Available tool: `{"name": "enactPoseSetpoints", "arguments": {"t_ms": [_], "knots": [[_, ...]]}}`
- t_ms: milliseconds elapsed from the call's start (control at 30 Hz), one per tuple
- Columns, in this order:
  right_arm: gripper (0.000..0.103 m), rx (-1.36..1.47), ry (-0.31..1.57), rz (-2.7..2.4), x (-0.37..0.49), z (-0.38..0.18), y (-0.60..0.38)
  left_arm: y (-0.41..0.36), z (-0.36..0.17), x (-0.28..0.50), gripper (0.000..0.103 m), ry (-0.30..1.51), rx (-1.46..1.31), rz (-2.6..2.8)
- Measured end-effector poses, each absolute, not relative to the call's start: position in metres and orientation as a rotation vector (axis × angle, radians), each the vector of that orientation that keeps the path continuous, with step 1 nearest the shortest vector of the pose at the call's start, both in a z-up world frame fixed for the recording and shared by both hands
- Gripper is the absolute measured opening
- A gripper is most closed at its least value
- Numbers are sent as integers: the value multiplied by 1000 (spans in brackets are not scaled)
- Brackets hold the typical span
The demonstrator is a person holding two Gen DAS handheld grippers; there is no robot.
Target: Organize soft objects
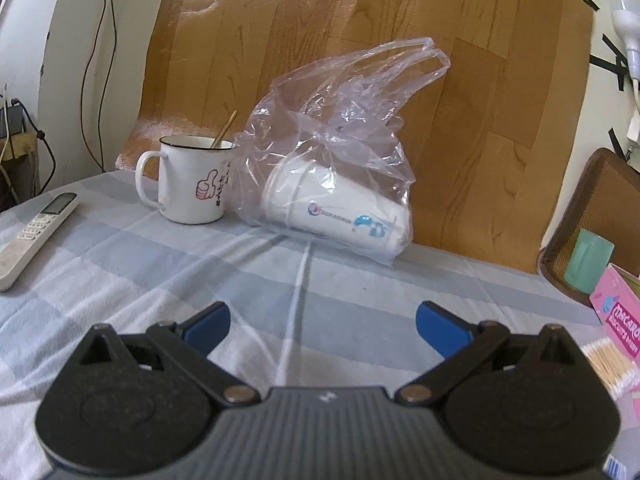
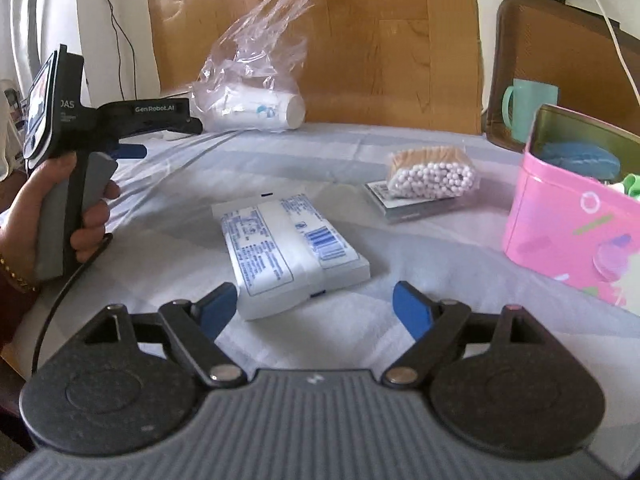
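A: What sits nearest the right gripper (image 2: 314, 308)?

B: Its jaws stand wide apart with nothing clamped. The near corner of a white tissue pack (image 2: 294, 250) with blue print lies flat on the worktop (image 2: 460, 264), just ahead of them and closer to the left blue pad (image 2: 218, 310) than the right.

A: And the left gripper (image 1: 320, 330)?

B: Its jaws are spread wide too, with only the grey-and-white checked cloth (image 1: 160, 272) between them. In the right wrist view a hand (image 2: 60, 208) holds that gripper by its grip at the left edge, above the cloth.

A: What lies farther out?

B: Beyond the tissue pack, to the right, a bag of cotton swabs (image 2: 434, 174) rests on a flat packet (image 2: 416, 204). Right of those stands a pink tin (image 2: 568, 232), its lid open, with a blue round thing and something green inside. Behind the tin is a mint-green cup (image 2: 528, 106).

A: And at the far edge?

B: A clear plastic bag (image 1: 336, 148) with a stack of white paper cups (image 1: 340, 214) on its side inside it, handles sticking up. Just left of it stands a white mug (image 1: 188, 180) with a red thumbs-up drawing and a stick in it. A white remote control (image 1: 34, 236) lies well left of the mug. A wood-patterned sheet (image 1: 400, 40) hangs behind everything.
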State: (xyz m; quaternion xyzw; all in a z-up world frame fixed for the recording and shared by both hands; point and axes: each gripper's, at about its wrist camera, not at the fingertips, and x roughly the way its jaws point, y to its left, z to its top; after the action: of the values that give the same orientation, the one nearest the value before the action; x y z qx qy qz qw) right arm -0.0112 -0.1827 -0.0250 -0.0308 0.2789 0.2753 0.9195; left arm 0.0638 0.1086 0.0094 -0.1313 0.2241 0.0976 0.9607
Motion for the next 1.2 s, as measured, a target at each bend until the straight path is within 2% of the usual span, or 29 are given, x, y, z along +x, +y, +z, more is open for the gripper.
{"name": "enactPoseSetpoints", "arguments": {"t_ms": [1200], "knots": [[89,-87,550,538,-14,-28,-186,100,11,62,103,453,-207,170]]}}
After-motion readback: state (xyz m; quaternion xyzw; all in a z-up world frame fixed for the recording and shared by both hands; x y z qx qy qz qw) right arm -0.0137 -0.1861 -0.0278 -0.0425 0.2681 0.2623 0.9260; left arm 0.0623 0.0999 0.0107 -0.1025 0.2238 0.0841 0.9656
